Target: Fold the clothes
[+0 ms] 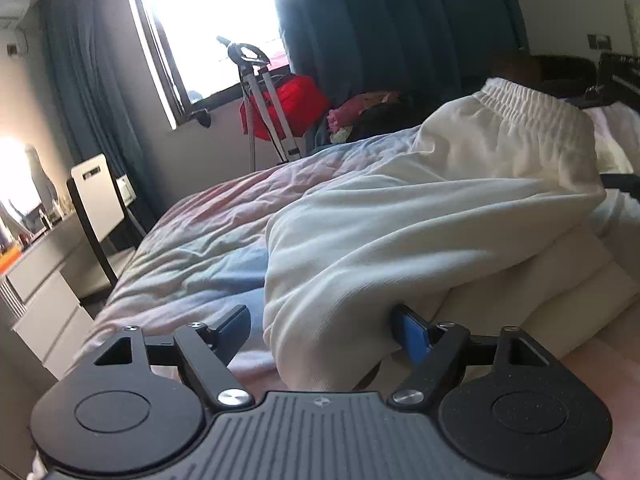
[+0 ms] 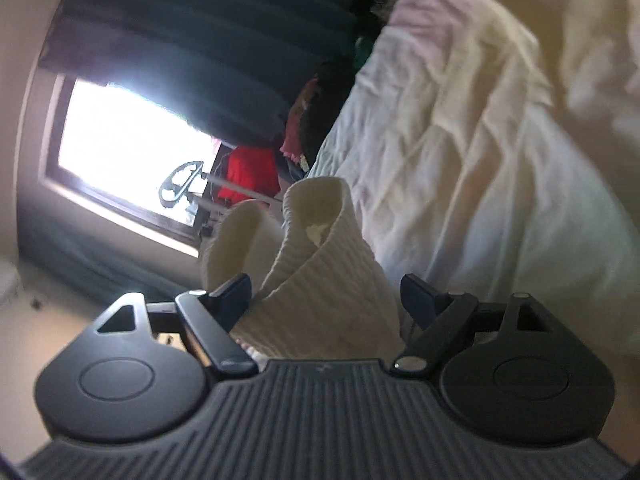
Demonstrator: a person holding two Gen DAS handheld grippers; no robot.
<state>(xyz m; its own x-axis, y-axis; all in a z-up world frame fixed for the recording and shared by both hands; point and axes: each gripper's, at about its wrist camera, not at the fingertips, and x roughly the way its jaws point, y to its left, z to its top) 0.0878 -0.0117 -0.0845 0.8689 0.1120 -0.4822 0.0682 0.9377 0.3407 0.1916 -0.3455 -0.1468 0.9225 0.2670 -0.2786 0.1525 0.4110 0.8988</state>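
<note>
On the bed [image 1: 192, 240], the left gripper [image 1: 324, 330] stands wide apart around white sweatpants [image 1: 440, 208], while the right gripper [image 2: 326, 300], equally spread, straddles their ribbed cuff [image 2: 320, 240].

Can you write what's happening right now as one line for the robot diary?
fold clothes | left gripper: jaws open around white pants on bed | right gripper: jaws open around ribbed cuff

You have two hand-held grippers [image 1: 320, 332] [image 2: 324, 300], one cream garment [image 1: 400, 216], one bed [image 1: 208, 224], one chair [image 1: 100, 196] and one window [image 1: 212, 20].
</note>
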